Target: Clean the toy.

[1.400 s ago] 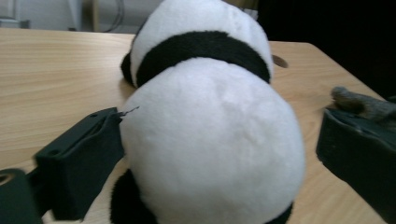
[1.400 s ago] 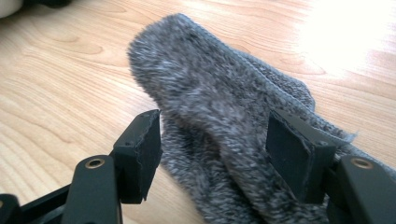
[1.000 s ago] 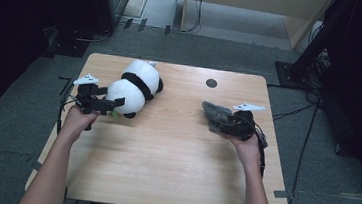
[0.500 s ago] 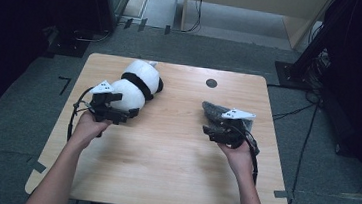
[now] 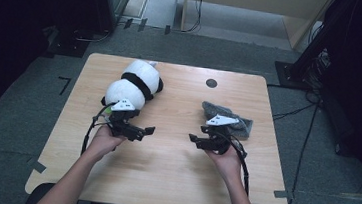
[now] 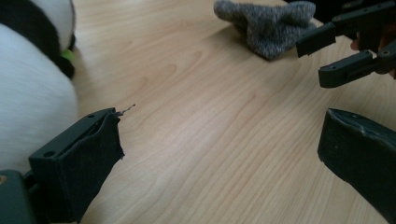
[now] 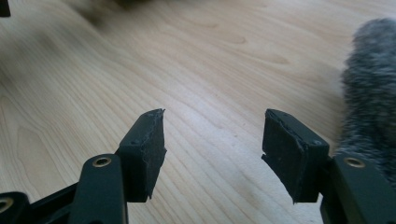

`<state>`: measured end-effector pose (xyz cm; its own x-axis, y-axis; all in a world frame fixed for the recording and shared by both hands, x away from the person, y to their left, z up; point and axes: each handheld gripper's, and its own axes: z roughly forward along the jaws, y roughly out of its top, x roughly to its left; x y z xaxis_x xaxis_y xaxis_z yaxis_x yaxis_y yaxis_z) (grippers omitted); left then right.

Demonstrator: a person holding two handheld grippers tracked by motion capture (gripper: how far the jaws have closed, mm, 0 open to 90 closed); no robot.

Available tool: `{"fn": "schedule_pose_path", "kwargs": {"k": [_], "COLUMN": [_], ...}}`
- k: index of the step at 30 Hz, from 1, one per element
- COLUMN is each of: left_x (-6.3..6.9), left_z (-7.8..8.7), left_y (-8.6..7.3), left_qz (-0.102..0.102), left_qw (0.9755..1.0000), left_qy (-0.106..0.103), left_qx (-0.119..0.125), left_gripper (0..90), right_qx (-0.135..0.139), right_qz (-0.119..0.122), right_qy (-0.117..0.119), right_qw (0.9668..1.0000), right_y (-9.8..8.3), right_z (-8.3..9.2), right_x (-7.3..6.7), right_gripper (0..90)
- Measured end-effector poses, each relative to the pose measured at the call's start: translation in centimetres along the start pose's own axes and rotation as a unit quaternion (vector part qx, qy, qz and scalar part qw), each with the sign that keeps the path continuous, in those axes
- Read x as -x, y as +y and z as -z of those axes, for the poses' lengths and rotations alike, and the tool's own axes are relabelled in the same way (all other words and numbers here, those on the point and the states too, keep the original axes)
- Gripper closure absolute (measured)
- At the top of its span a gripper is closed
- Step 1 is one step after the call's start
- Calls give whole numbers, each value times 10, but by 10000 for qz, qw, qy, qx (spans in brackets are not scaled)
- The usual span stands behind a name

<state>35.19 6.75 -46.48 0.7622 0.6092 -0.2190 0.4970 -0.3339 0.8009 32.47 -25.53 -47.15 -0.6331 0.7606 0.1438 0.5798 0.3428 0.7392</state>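
Both grippers, left and right, have swung inward off panda and grey sock; jaws spread, empty. Neither item picked yet.

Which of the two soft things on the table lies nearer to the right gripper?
The grey knitted cloth, which lies just behind the right gripper. The black-and-white plush panda sits across the table, beside the left gripper.

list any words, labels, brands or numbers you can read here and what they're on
None: no readable text on the panda plush, the grey knitted cloth, the wooden table or either pair of tongs, left and right.
The small green tag on the plush is too blurred to show any print.
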Motion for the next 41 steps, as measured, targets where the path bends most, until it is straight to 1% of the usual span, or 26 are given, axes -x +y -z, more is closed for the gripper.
{"fn": "schedule_pose_path", "kwargs": {"k": [2, 3, 5, 7, 9, 10, 11, 12, 13, 14, 15, 18, 21, 23, 24, 25, 26, 28, 31, 32, 33, 35, 37, 39, 41], "left_x": [3, 5, 7, 7, 7, 7, 7, 6, 5, 5, 5, 5, 5, 6, 6, 6, 7, 7, 6, 6, 6, 6, 8, 9, 10], "left_z": [-5, -7, -11, -18, -23, -26, -28, -30, -32, -33, -34, -37, -42, -45, -47, -48, -48, -49, -48, -48, -48, -48, -49, -49, -49], "left_y": [-4, -5, -9, -15, -18, -20, -21, -23, -24, -25, -26, -28, -31, -33, -34, -35, -34, -34, -34, -34, -34, -35, -35, -35, -35], "left_qz": [-13, -54, -74, -82, -118, -131, -108, -83, -85, -98, -115, -121, -220, -284, -310, -389, -403, -359, -362, -344, -340, -375, -421, -473, -510], "left_qw": [10000, 9999, 9998, 9996, 9992, 9988, 9988, 9987, 9984, 9983, 9982, 9982, 9974, 9966, 9962, 9958, 9957, 9961, 9962, 9963, 9964, 9961, 9957, 9951, 9947], "left_qy": [76, 110, 94, 103, 104, 124, 122, 115, 145, 177, 188, 170, 221, 226, 244, 287, 289, 257, 234, 222, 217, 244, 285, 322, 354], "left_qx": [-42, -100, -162, -265, -380, -453, -461, -480, -534, -548, -557, -563, -652, -744, -779, -775, -783, -758, -756, -751, -751, -764, -780, -805, -817], "left_gripper": [35, 54, 58, 58, 58, 58, 59, 59, 60, 61, 61, 61, 61, 62, 61, 62, 65, 66, 66, 66, 66, 66, 66, 66, 66], "right_qx": [-41, -38, -60, -64, -52, -54, -91, -103, -112, -131, -169, -253, -286, -225, -201, -175, -136, -62, 1, 30, 46, 49, 33, -5, -37], "right_qz": [33, 25, 39, 90, 60, 0, -81, -83, -144, -96, -104, -54, -14, 59, 95, 157, 261, 446, 676, 700, 658, 654, 669, 712, 736], "right_qy": [-16, 1, 13, -37, -18, 2, 29, 49, 52, 38, 6, -47, -94, -87, -35, 1, -7, -35, -137, -144, -142, -140, -132, -129, -122], "right_qw": [10000, 10000, 10000, 9999, 10000, 10000, 9999, 9999, 9998, 9999, 9998, 9997, 9995, 9997, 9997, 9997, 9996, 9990, 9976, 9974, 9977, 9978, 9977, 9974, 9972], "right_y": [-1, -1, -3, -4, -5, -6, -8, -9, -11, -13, -13, -17, -19, -20, -20, -21, -22, -24, -26, -27, -28, -28, -28, -27, -27], "right_z": [-4, -5, -9, -13, -16, -19, -22, -24, -26, -29, -31, -37, -41, -43, -43, -44, -45, -47, -49, -49, -48, -48, -49, -50, -50], "right_x": [-2, -3, -4, -4, -2, -1, 0, 1, 0, 0, -1, -3, -5, -5, -5, -6, -7, -10, -13, -13, -13, -13, -13, -13, -14], "right_gripper": [398, 398, 397, 397, 404, 407, 409, 412, 416, 417, 417, 417, 414, 414, 415, 412, 397, 358, 351, 350, 350, 340, 306, 251, 225]}}
